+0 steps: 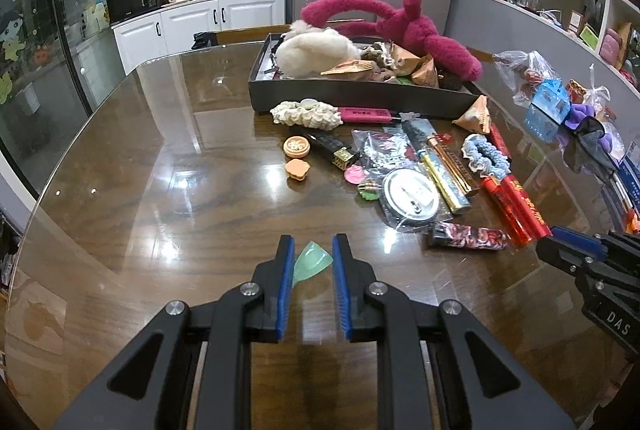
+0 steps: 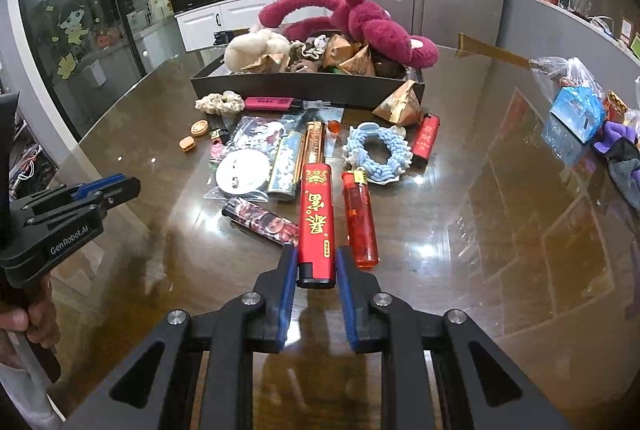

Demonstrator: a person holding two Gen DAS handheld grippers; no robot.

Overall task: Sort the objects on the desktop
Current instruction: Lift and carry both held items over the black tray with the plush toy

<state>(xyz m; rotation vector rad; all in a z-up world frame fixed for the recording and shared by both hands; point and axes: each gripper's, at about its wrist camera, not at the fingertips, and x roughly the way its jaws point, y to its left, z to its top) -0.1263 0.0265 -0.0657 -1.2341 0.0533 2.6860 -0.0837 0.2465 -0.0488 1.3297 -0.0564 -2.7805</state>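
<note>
Glossy brown glass covers the surface (image 2: 500, 190), with the clutter lying in front of the black tray (image 2: 304, 86) at its far side. My right jaws (image 2: 316, 270) are spread to either side of the base of the red printed lighter (image 2: 316, 218), not visibly pressing it; I should centre, close squarely on the body and lift straight, clear of the orange lighter (image 2: 360, 218) just beside it. My left jaws (image 1: 312, 262) are also spread, about a small green translucent piece (image 1: 310, 262) on the glass; contact I cannot tell.
</note>
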